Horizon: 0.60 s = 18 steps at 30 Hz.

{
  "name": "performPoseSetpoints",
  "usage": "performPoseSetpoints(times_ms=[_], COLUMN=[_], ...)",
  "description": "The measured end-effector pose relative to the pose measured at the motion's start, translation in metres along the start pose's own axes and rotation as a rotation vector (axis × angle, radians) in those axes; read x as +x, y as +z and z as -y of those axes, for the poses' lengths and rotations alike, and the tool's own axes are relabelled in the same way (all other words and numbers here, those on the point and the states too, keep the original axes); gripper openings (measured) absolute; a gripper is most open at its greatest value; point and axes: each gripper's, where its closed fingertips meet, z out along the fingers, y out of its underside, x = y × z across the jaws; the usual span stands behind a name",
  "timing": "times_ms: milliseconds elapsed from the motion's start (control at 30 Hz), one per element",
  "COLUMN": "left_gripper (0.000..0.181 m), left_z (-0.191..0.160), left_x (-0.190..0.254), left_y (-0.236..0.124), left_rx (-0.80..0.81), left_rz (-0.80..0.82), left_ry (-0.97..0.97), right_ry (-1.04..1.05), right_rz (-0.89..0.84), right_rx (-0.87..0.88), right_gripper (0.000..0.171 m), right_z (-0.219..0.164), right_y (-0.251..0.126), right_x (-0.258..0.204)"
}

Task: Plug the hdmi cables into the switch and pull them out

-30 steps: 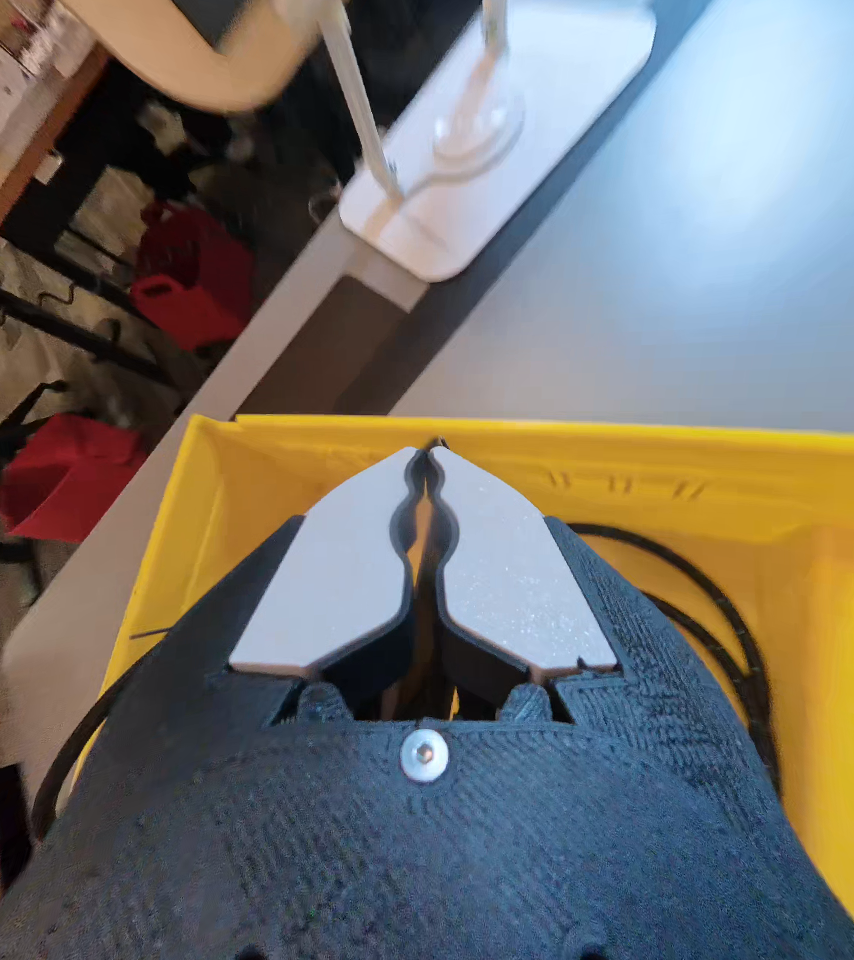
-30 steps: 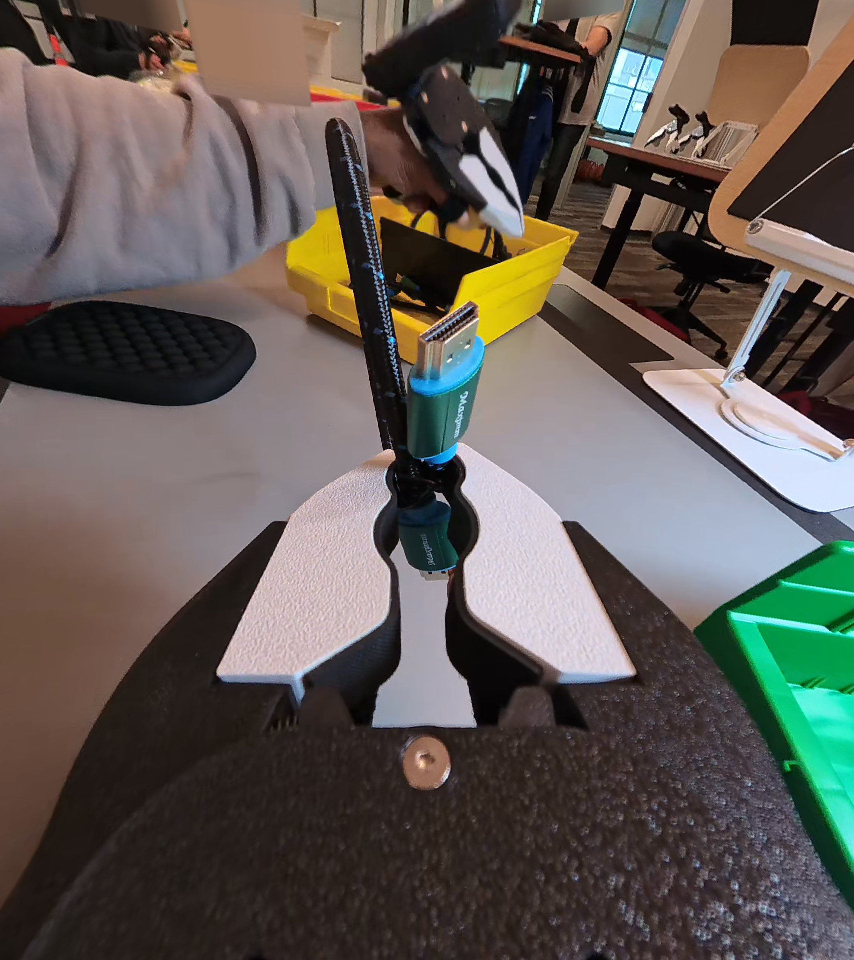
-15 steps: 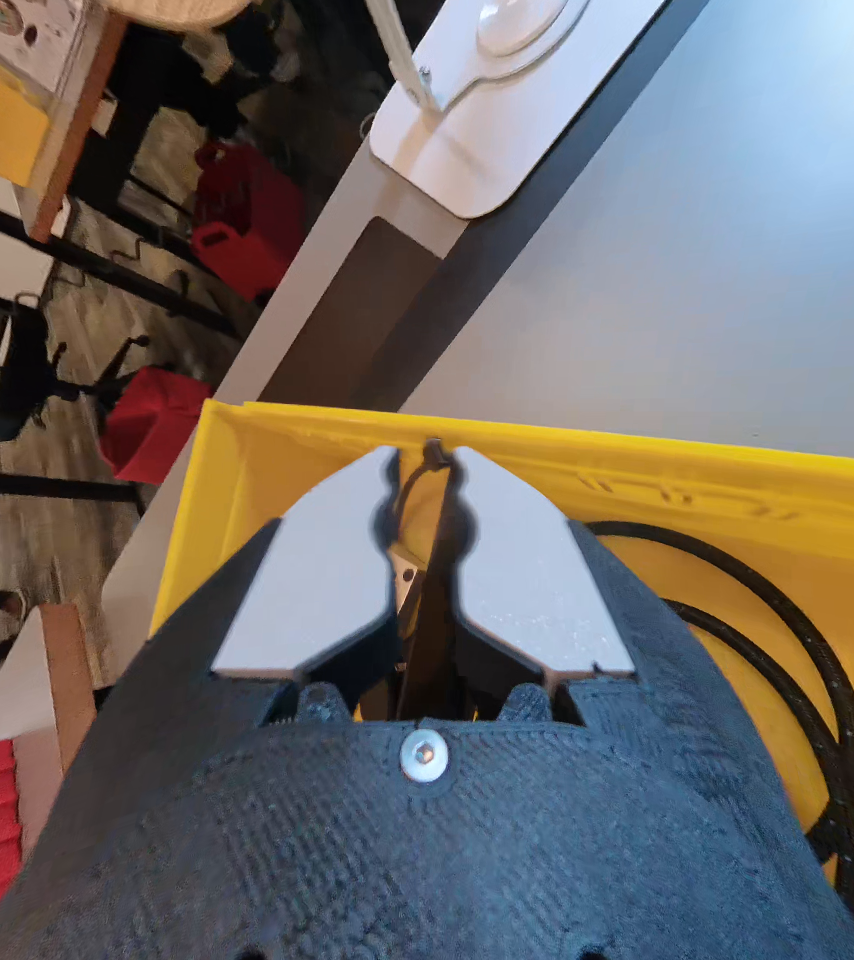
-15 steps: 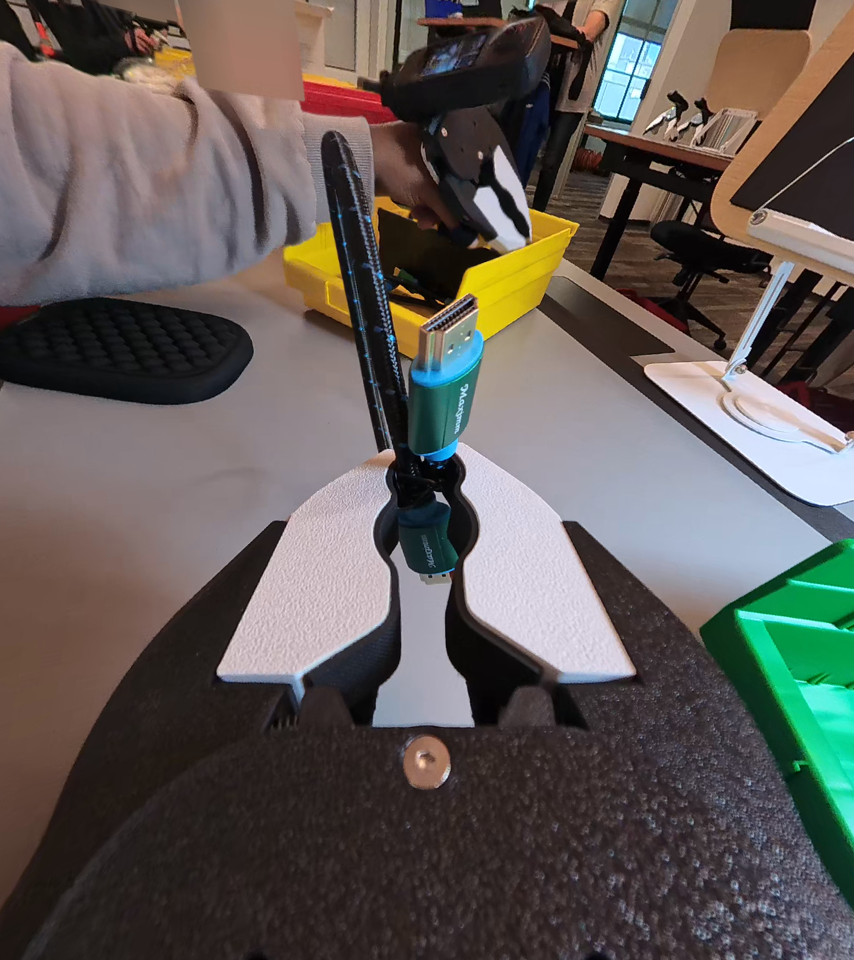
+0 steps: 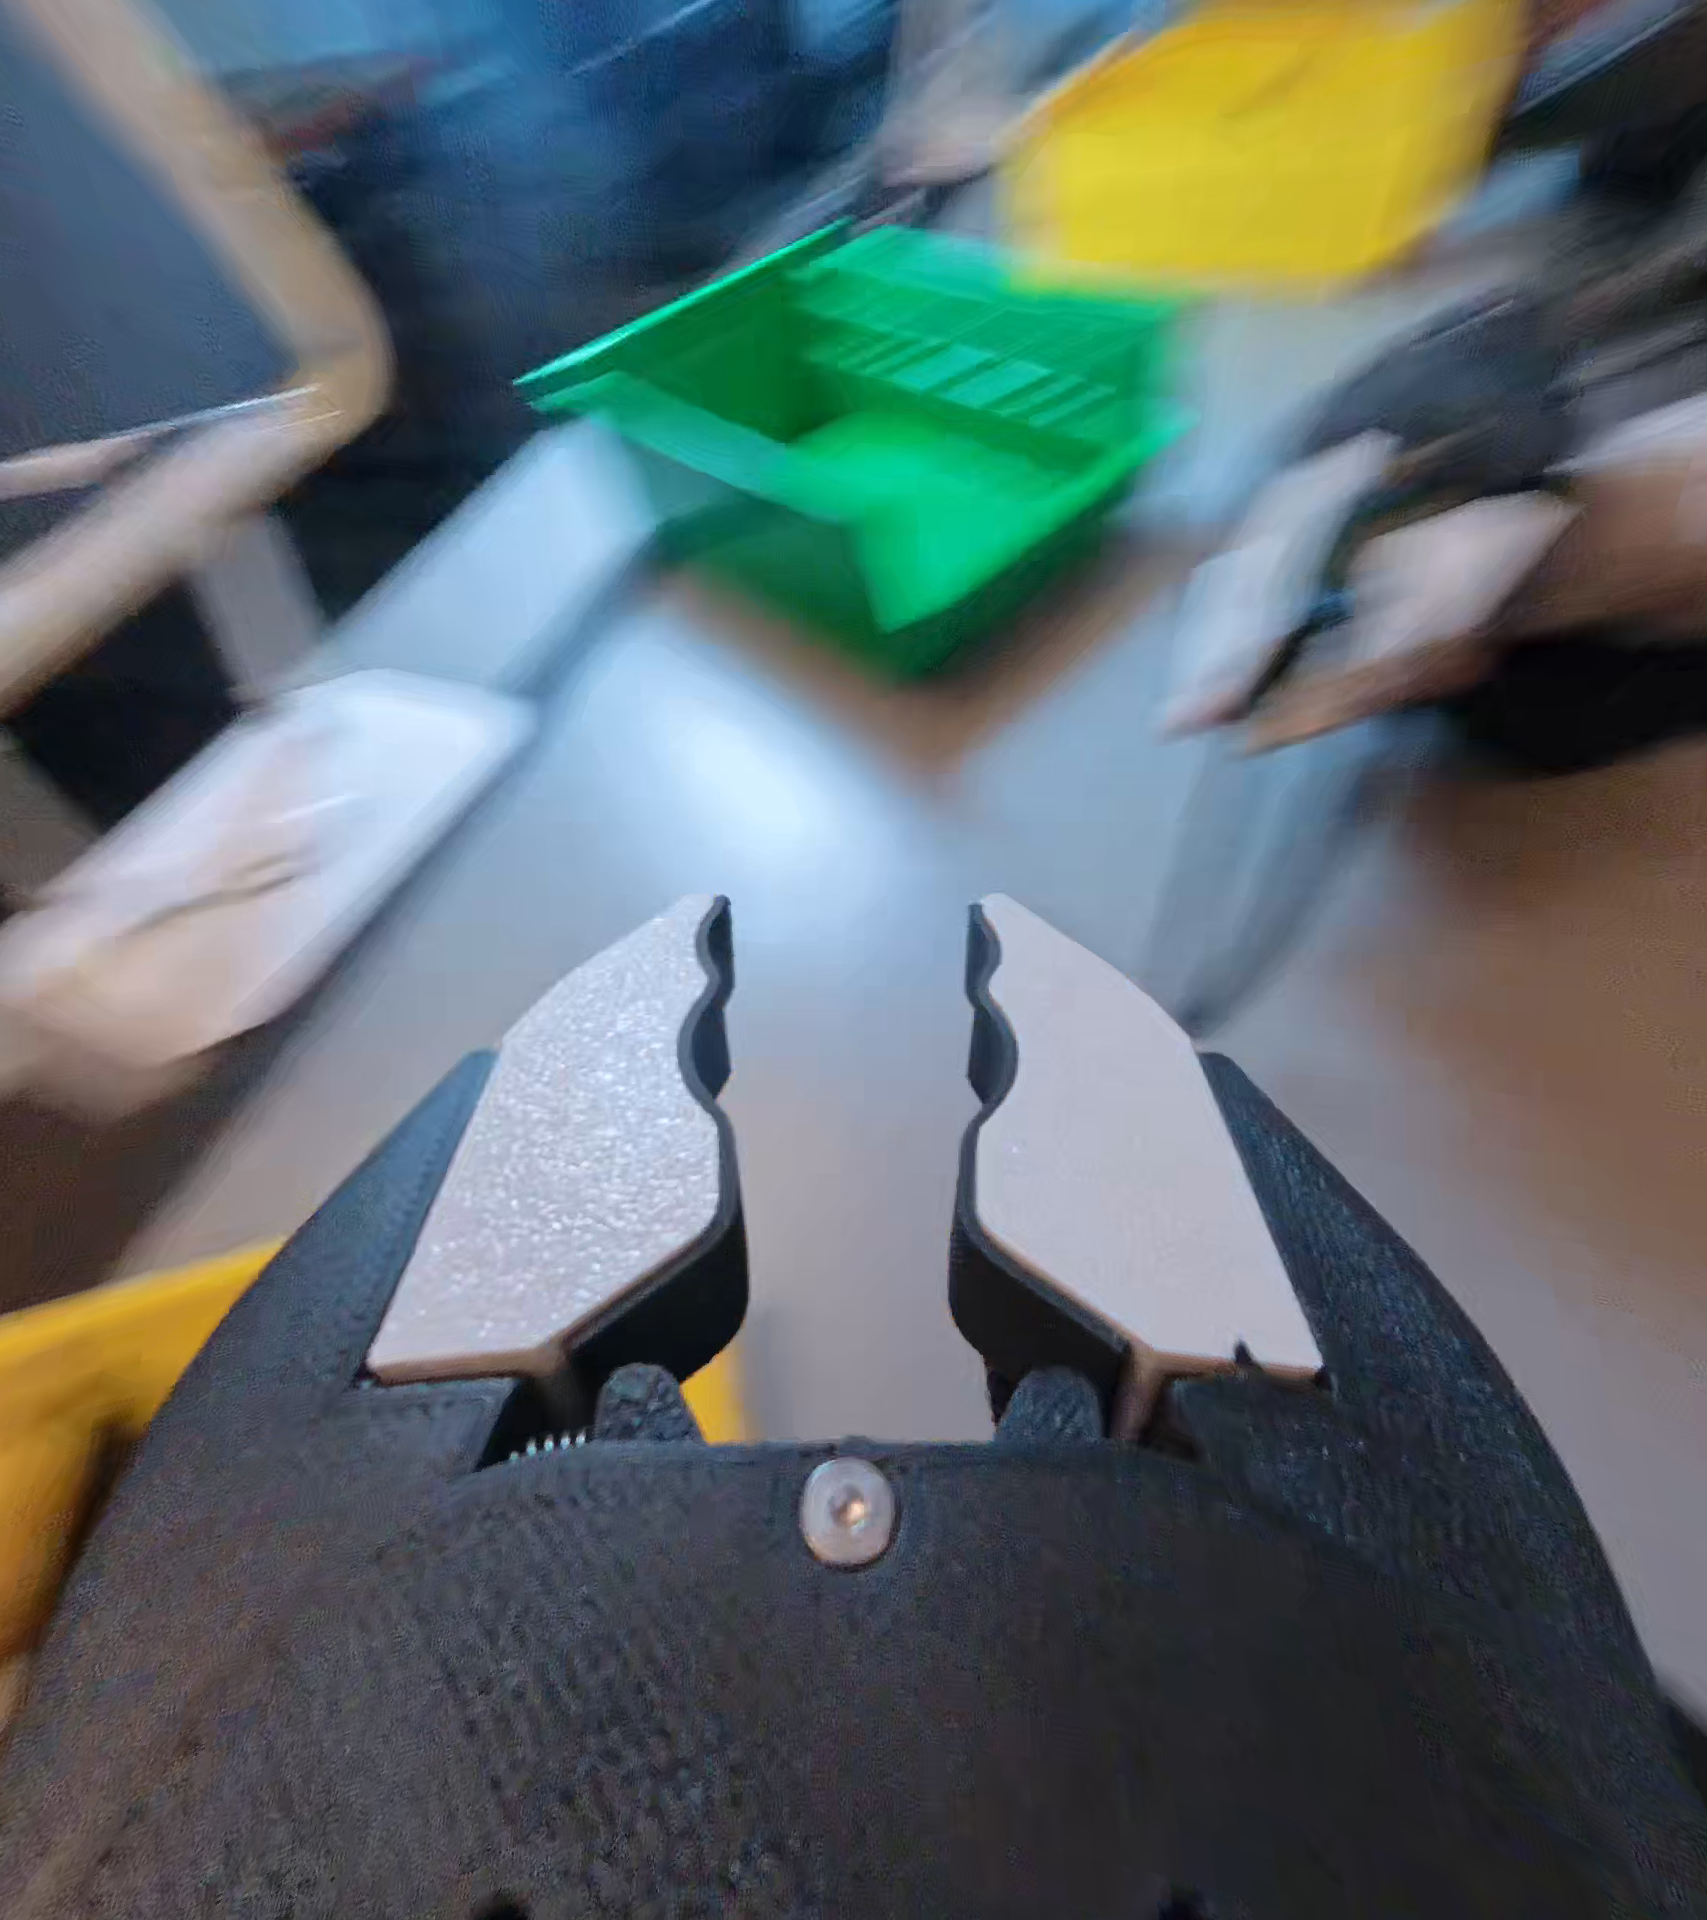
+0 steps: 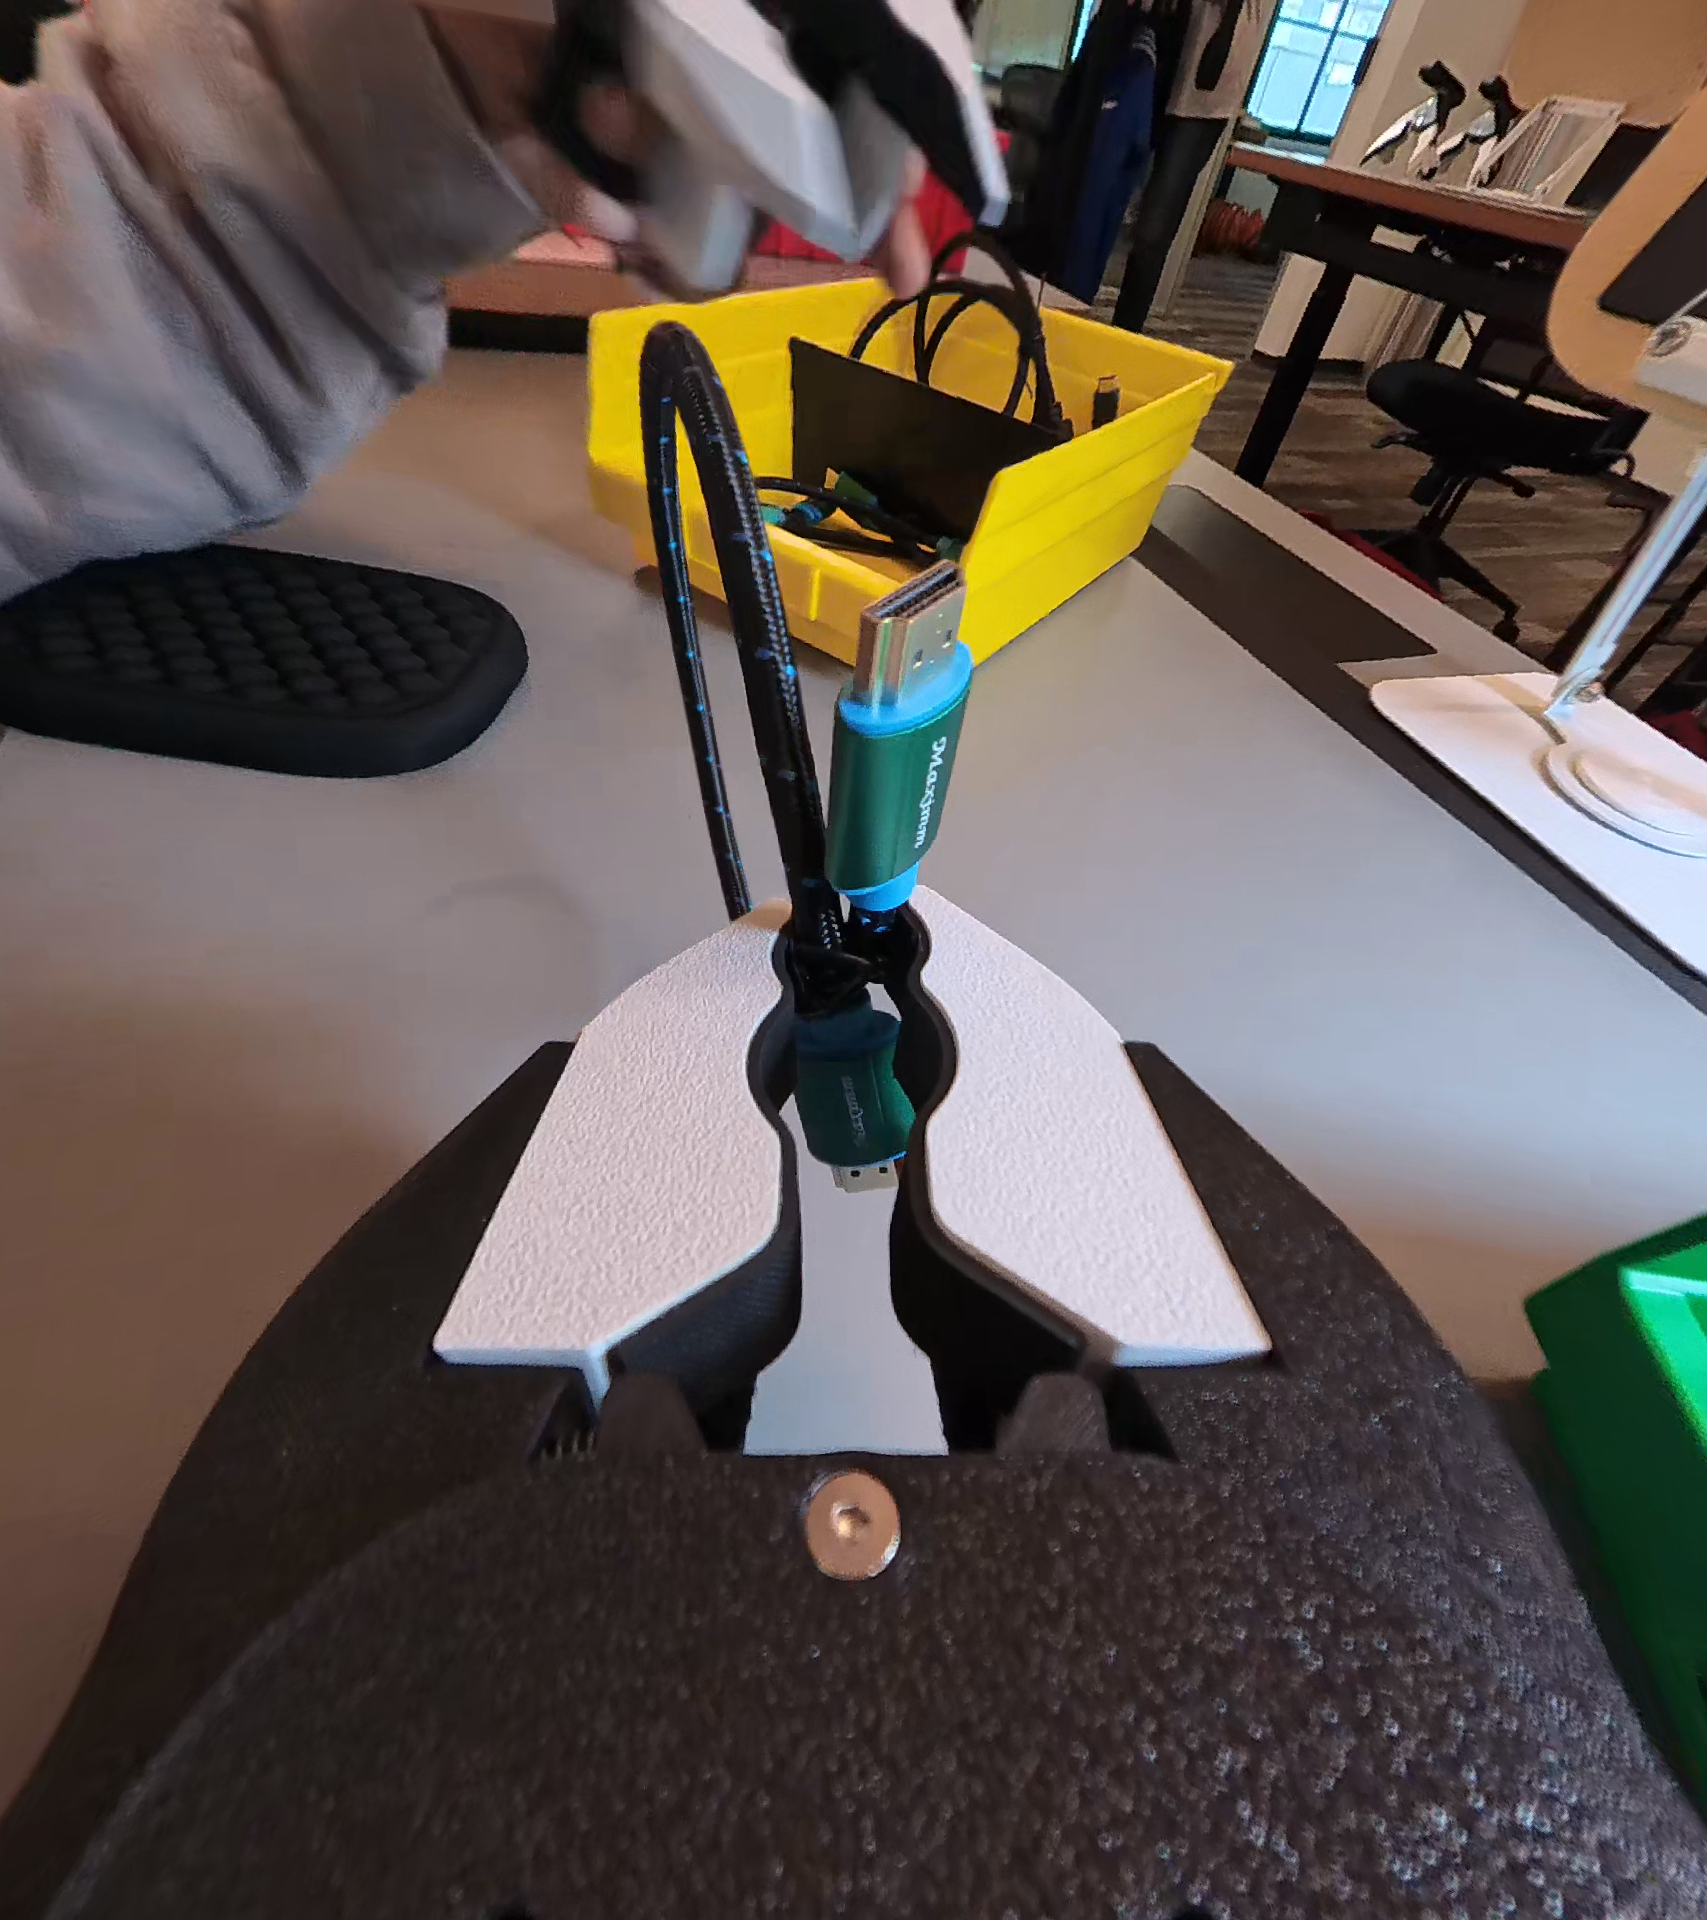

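The left gripper (image 5: pixel 847 1023) has swung out of the yellow bin (image 6: pixel 1067 499), open and empty; the right gripper (image 6: pixel 851 961) clamps the folded cable (image 6: pixel 724 582), whose plug (image 6: pixel 899 727) points up toward that bin.

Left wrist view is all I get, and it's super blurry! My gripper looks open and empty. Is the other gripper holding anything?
Observer: Yes. The right gripper is shut on a bundled braided HDMI cable.
Operator: What colour is the plug?
Observer: The upper plug is green with light blue bands, and its metal tip points up and away.
Operator: What's in the yellow bin?
Observer: The yellow bin holds more dark cables and a flat black box leaning inside.
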Motion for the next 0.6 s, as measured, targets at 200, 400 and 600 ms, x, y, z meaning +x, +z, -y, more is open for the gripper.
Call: performPoseSetpoints(times_ms=[200, 400, 600], left_gripper=[0.008, 0.007, 0.008], left_z=[-0.018, 0.019, 0.002], left_x=[0.094, 0.052, -0.032], left_y=[0.035, -0.012, -0.093], left_rx=[-0.177, -0.095, -0.224], left_rz=[-0.187, -0.023, 0.308], left_ry=[0.275, 0.165, 0.032], right_ry=[0.046, 0.102, 0.179], right_rz=[-0.003, -0.054, -0.045], right_rx=[0.025, 0.105, 0.124], right_gripper=[0.013, 0.037, 0.035], right_z=[0.005, 0.019, 0.016], right_y=[0.005, -0.008, -0.013], right_x=[-0.004, 0.011, 0.021])
